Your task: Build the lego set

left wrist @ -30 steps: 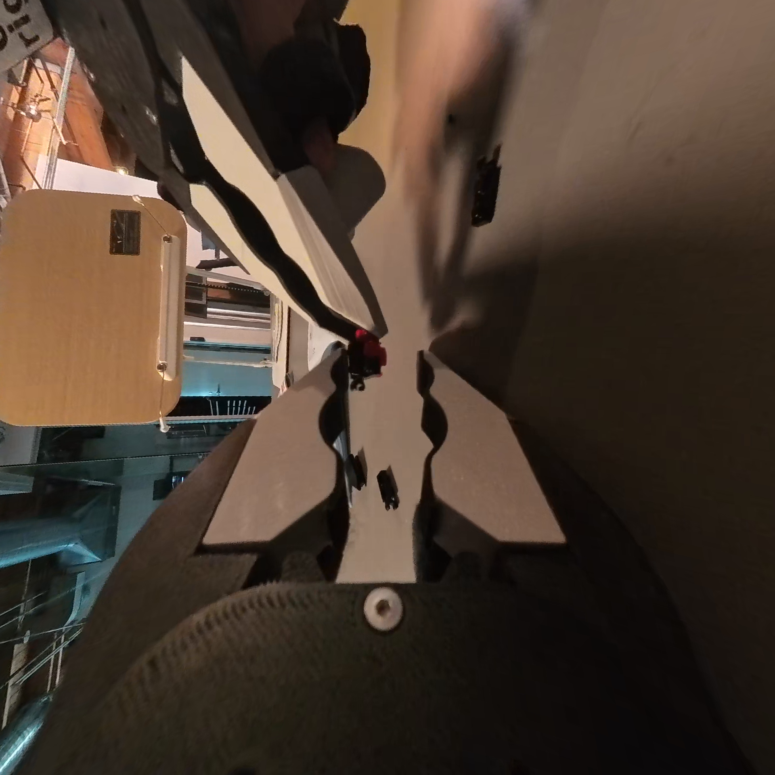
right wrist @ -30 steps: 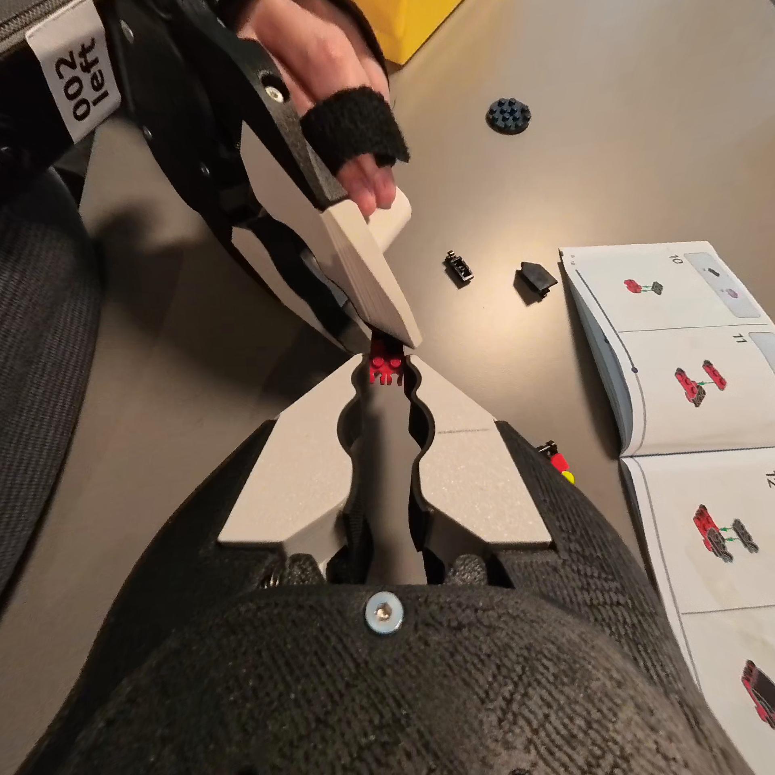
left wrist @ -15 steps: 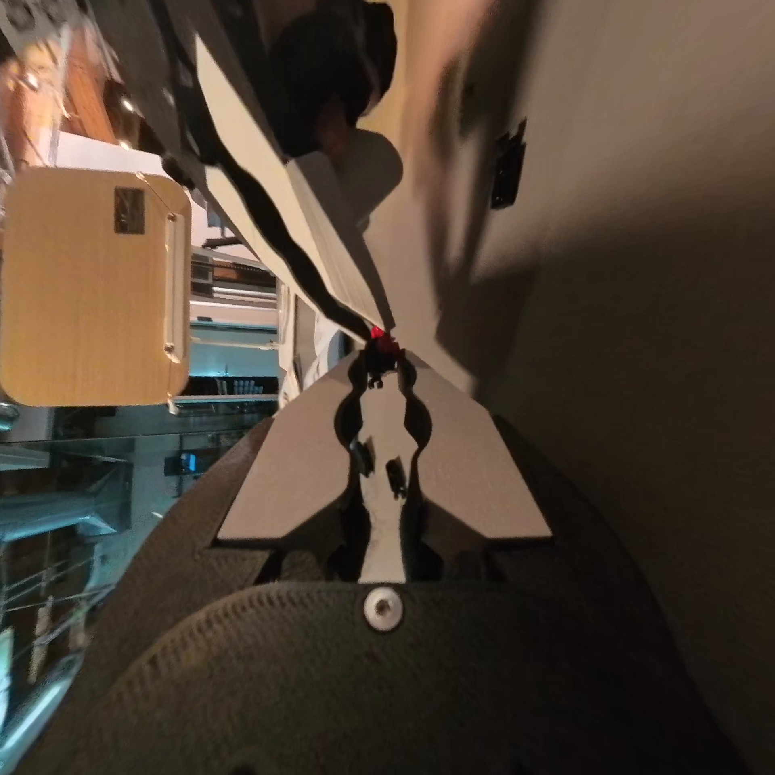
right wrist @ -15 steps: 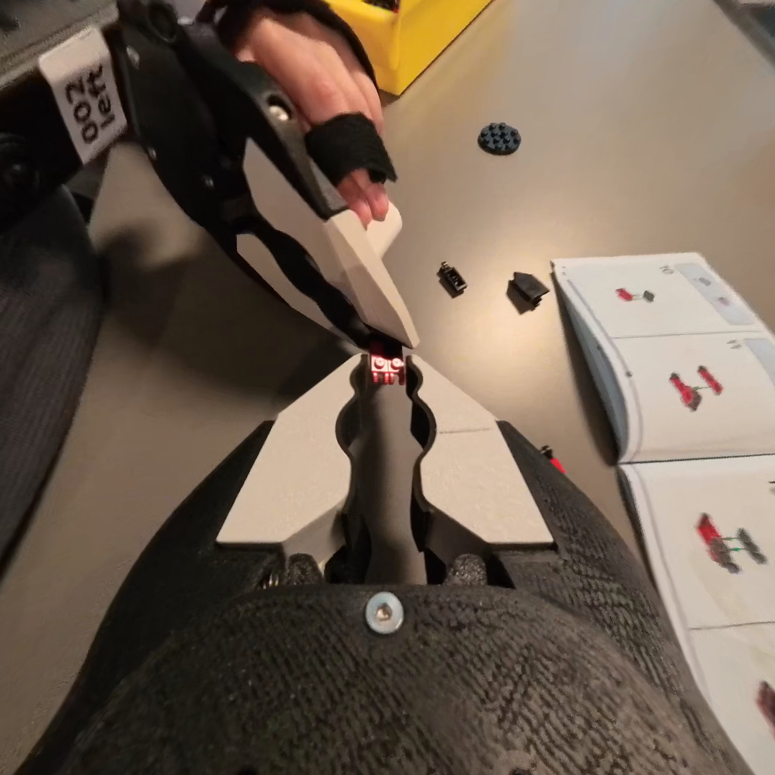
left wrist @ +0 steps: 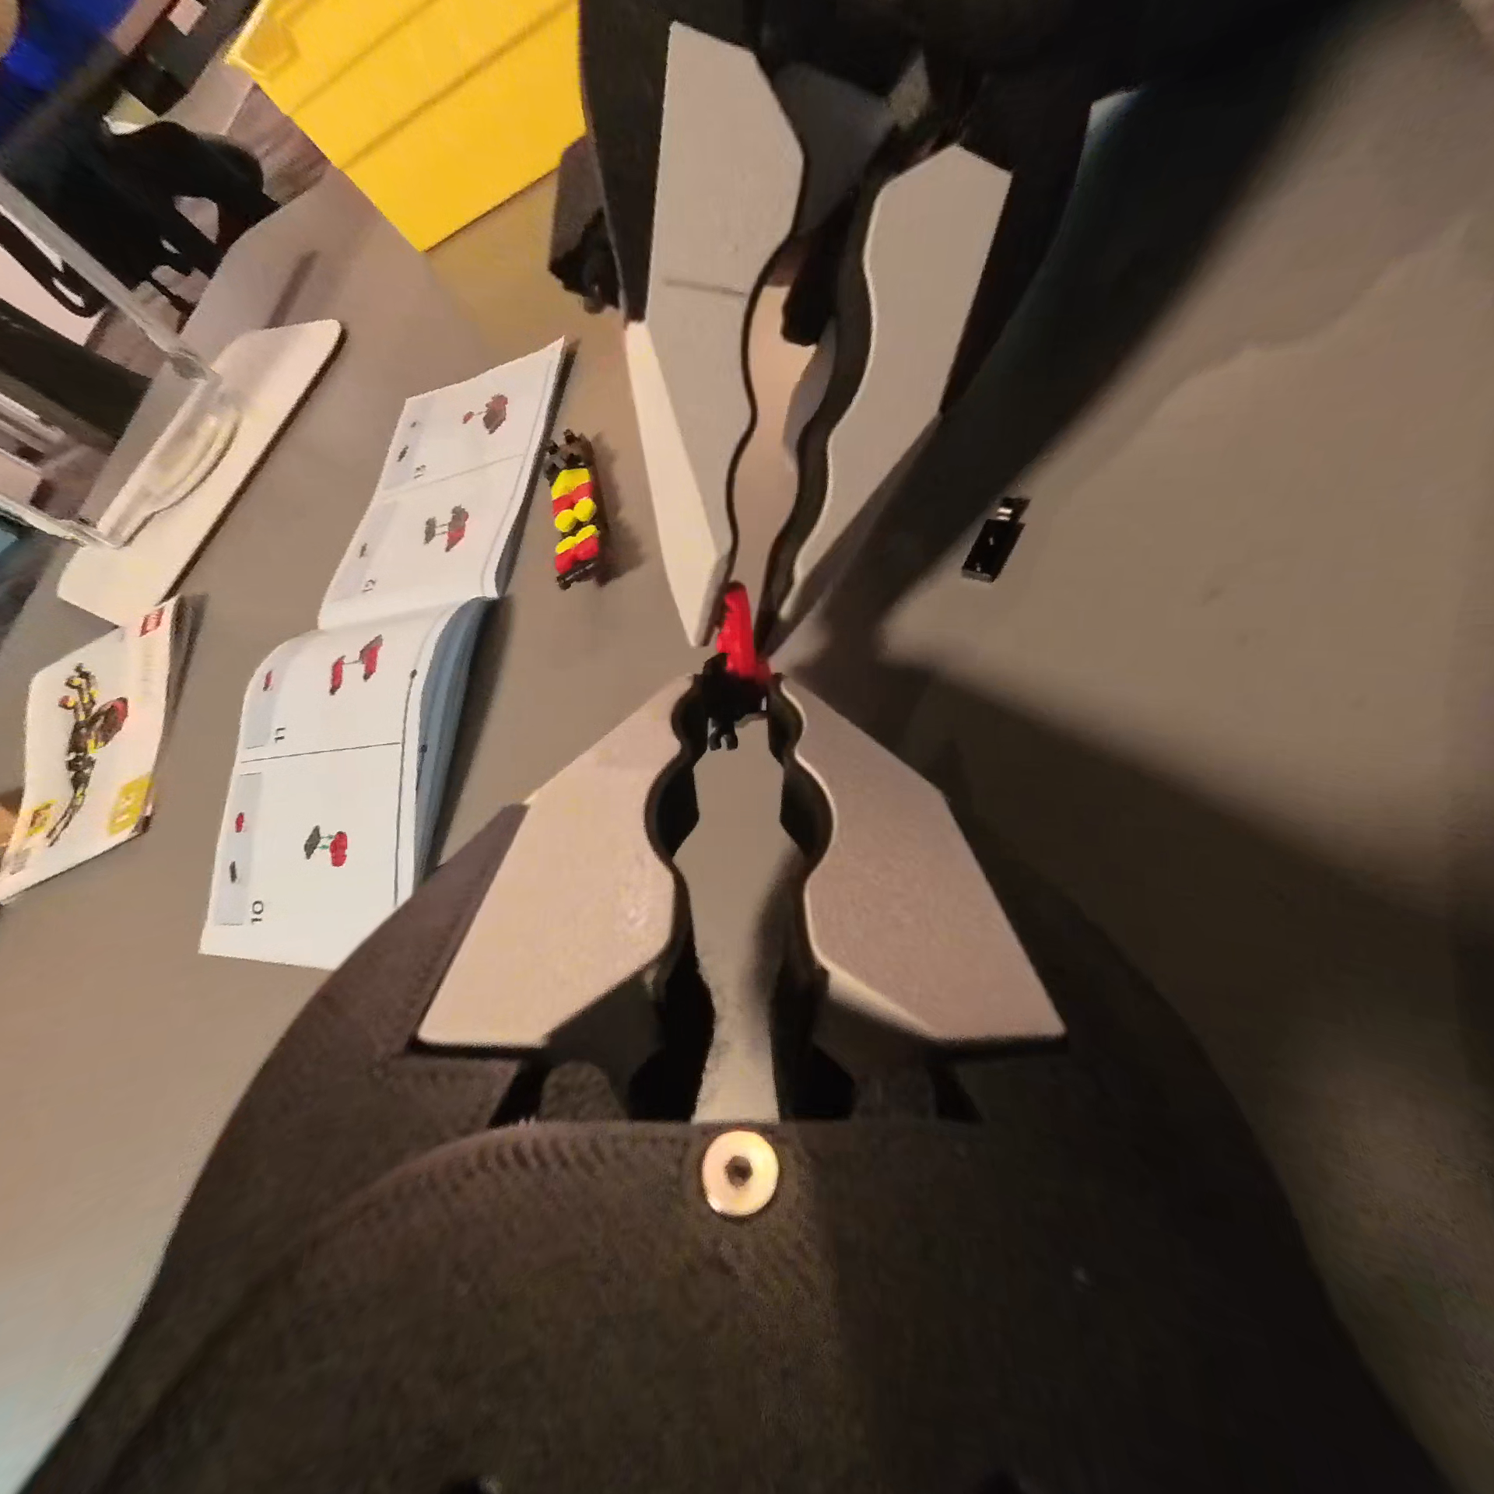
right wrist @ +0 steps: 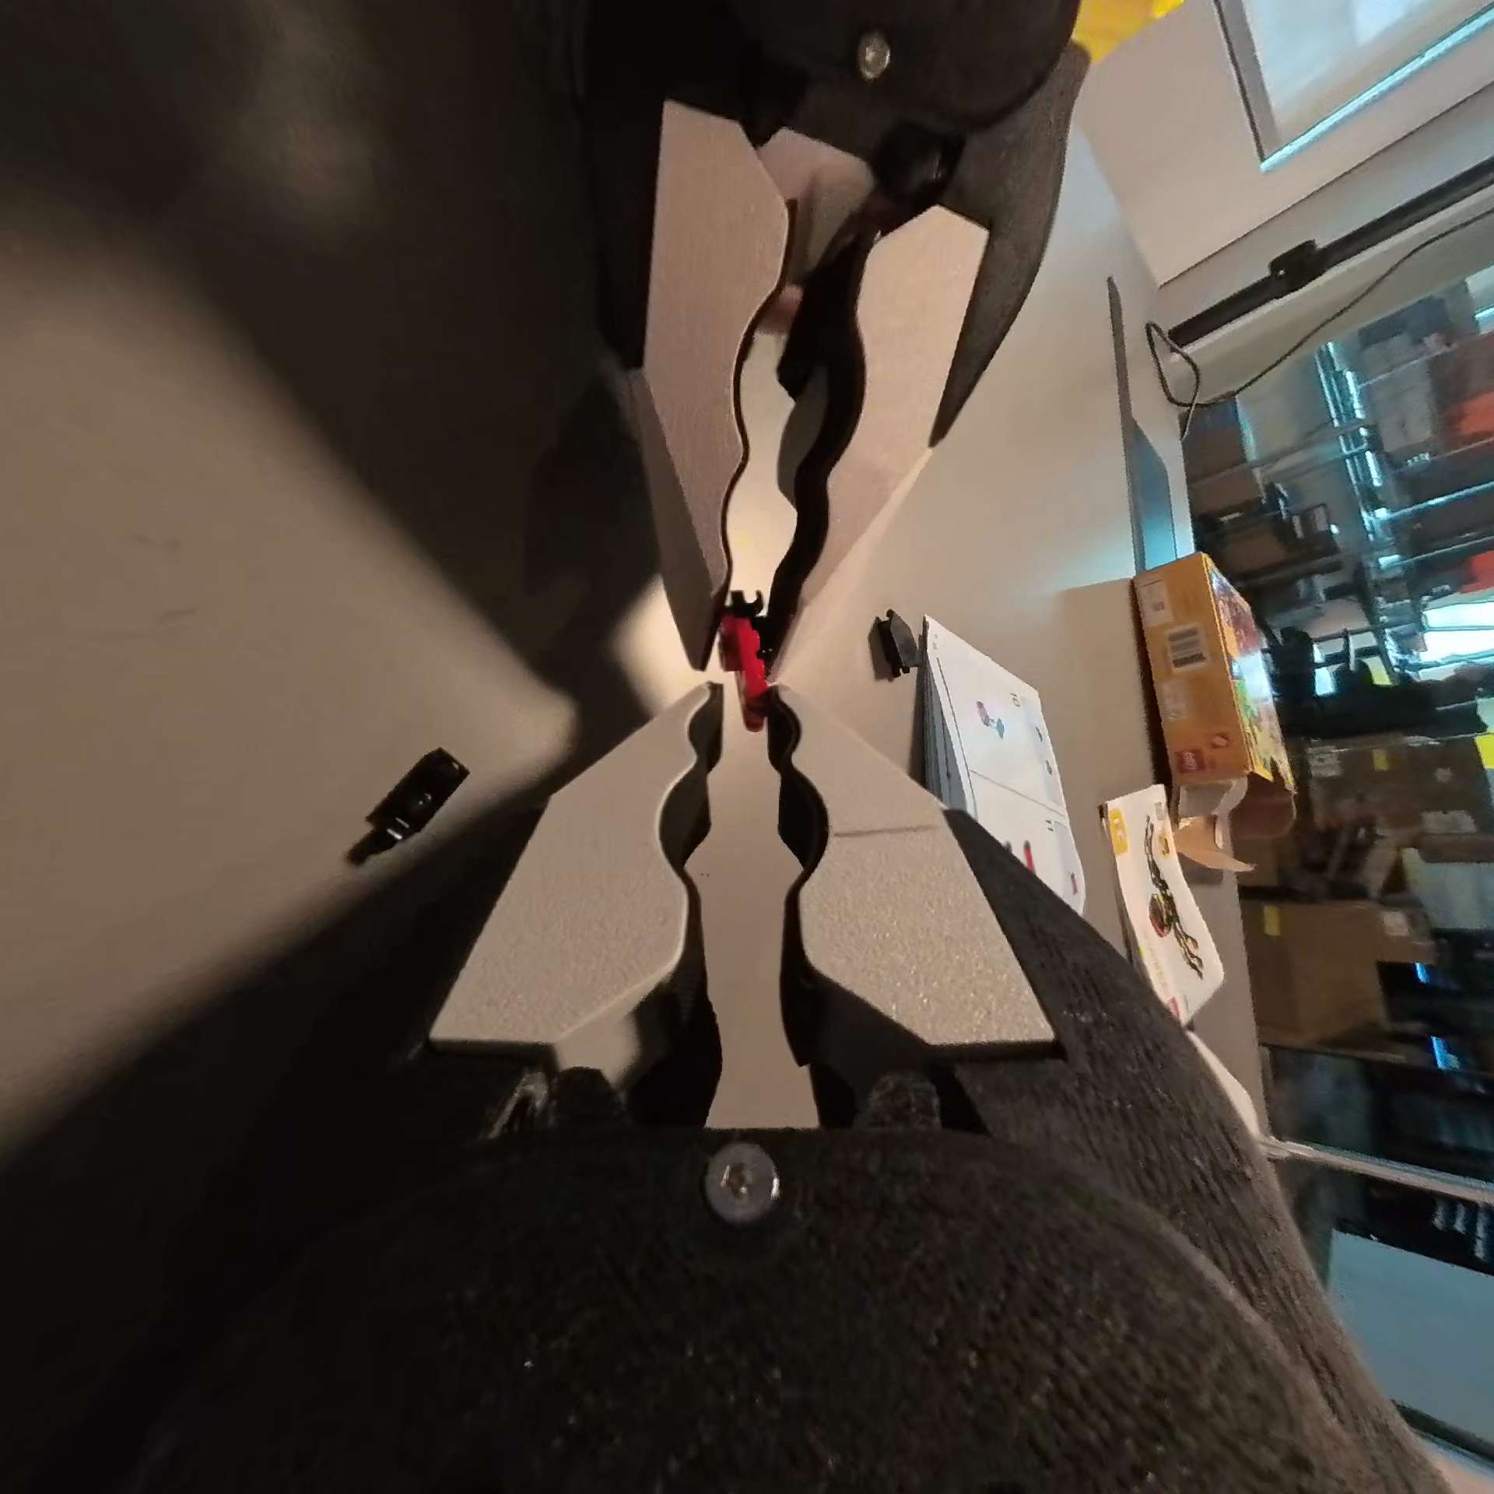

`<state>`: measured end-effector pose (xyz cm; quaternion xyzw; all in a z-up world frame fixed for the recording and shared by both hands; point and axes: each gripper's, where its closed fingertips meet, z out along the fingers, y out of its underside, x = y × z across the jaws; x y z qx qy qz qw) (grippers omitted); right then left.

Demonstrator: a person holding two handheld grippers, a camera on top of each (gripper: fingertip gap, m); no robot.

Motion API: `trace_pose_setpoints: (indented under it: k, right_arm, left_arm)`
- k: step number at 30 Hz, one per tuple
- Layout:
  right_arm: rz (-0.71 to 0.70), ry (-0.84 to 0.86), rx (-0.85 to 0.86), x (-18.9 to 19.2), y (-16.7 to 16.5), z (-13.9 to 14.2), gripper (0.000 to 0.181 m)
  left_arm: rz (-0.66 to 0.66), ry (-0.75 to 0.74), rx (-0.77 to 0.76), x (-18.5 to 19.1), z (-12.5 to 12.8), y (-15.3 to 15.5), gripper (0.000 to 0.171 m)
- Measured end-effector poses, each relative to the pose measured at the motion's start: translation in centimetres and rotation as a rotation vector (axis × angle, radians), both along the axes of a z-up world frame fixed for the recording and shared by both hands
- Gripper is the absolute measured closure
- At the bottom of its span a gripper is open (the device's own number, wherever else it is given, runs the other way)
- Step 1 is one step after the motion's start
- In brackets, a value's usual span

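Warm, dim indoor light falls across the table (left wrist: 1213, 566) in the left wrist view, with a broad soft shadow sweeping over its right half and the far corners smeared by motion blur. In the right wrist view a big dark blurred shadow swallows the left side, while a bright patch glows just behind the claw tips. Both pictures bend hard at the edges, wide-angle style, and the dark housing up close sits grainy and underlit.
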<state>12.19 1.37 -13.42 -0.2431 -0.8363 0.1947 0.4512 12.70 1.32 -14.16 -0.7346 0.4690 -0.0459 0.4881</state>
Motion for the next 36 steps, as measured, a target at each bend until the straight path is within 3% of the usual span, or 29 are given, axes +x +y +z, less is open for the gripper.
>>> trace_pose_setpoints:
  k: [20, 36]
  right_arm:
    - [0.122, 0.079, 0.295, 0.1, -1.4, -1.2, 0.178]
    - [0.116, 0.071, 0.182, 0.0, -1.8, -1.5, 0.177]
  left_arm:
    - [-0.098, 0.005, -0.161, 0.0, -1.4, -1.6, 0.155]
    - [-0.113, 0.038, -0.170, -0.2, -1.7, -1.9, 0.157]
